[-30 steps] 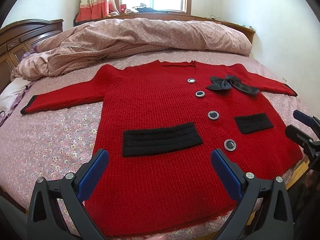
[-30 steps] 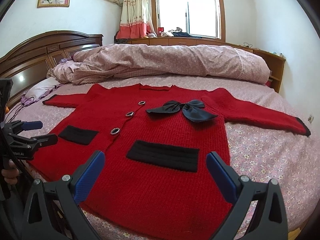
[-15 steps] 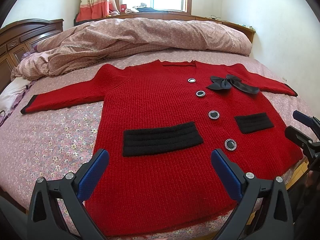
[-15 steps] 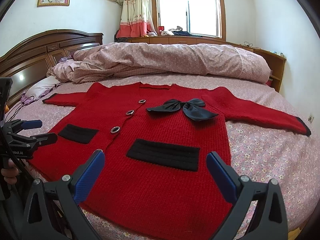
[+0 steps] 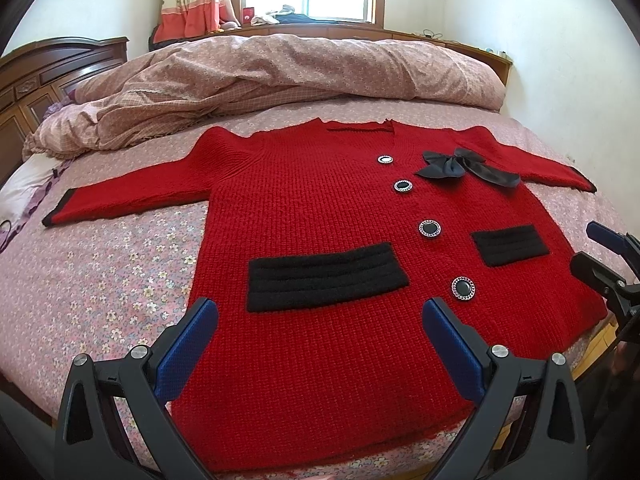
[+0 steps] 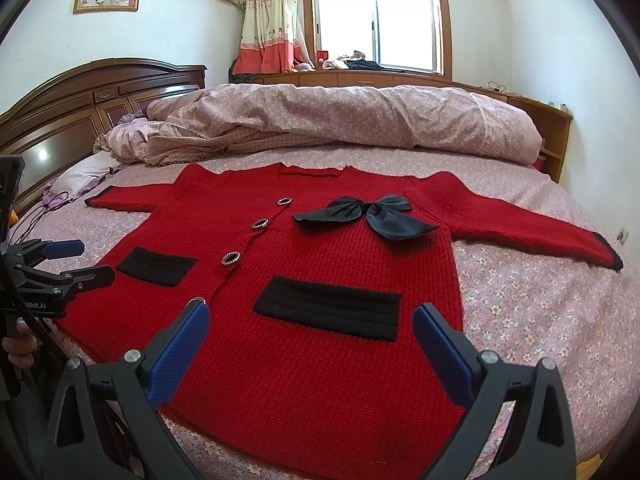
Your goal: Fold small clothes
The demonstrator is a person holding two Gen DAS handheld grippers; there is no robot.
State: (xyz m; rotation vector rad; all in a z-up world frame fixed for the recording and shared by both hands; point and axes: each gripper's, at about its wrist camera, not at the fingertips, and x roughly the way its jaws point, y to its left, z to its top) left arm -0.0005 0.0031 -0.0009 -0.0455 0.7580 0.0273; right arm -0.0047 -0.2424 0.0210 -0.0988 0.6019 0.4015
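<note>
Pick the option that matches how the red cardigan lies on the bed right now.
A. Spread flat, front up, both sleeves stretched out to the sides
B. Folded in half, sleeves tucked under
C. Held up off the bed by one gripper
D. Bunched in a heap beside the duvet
A: the red cardigan lies flat with buttons, pockets and black bow facing up, sleeves out, while the left gripper and right gripper are open and hold nothing.

Red knitted cardigan with black pockets lying flat, front up, sleeves spreading out on pink floral bedsheet. Black satin bow sitting near neckline. Left gripper with blue-padded black fingers hovering over hem, jaws gaping wide. Right gripper showing at right edge. Crumpled pink quilt lying behind.
</note>
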